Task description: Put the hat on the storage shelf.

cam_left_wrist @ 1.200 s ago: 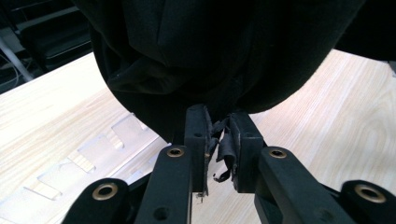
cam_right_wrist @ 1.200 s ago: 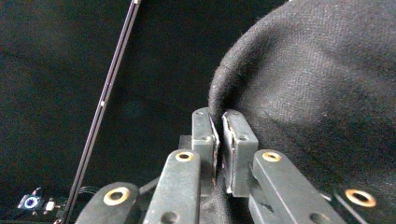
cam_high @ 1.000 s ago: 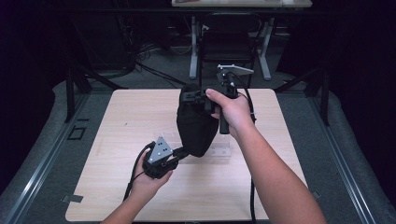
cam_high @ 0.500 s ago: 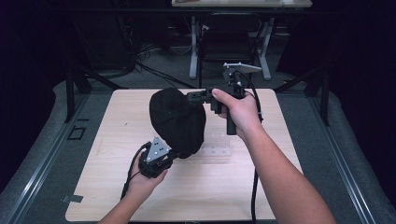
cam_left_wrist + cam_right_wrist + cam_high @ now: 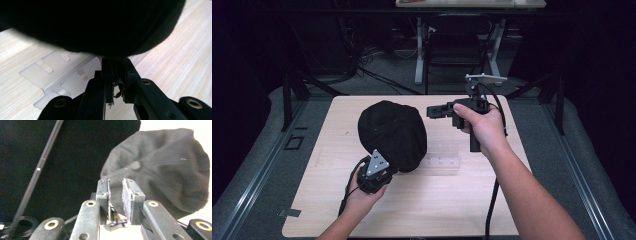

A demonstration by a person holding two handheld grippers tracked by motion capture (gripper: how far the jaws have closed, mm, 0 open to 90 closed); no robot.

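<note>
A black cap (image 5: 392, 132) rests crown-up on the left middle of the wooden table (image 5: 522, 215). My left gripper (image 5: 383, 168) is at the cap's near edge and shut on it. In the left gripper view the jaws (image 5: 112, 67) meet under the dark cloth of the cap (image 5: 100, 25). My right gripper (image 5: 430, 111) hovers just right of the cap, pointing left at it. Its jaws have just been opening; in the right gripper view they (image 5: 115, 186) stand a little apart with nothing between them, the cap (image 5: 160, 170) beyond.
A clear acrylic stand (image 5: 444, 161) lies flat on the table right of the cap, also visible under the cap as a clear acrylic stand (image 5: 57, 72). Beyond the far edge stand a chair (image 5: 457, 50) and desk legs. Cables trail from both grippers.
The right gripper has let go of the cap's top and drawn back to the right. The cap has dropped from a hanging, stretched shape to a rounded dome held by the left gripper.
</note>
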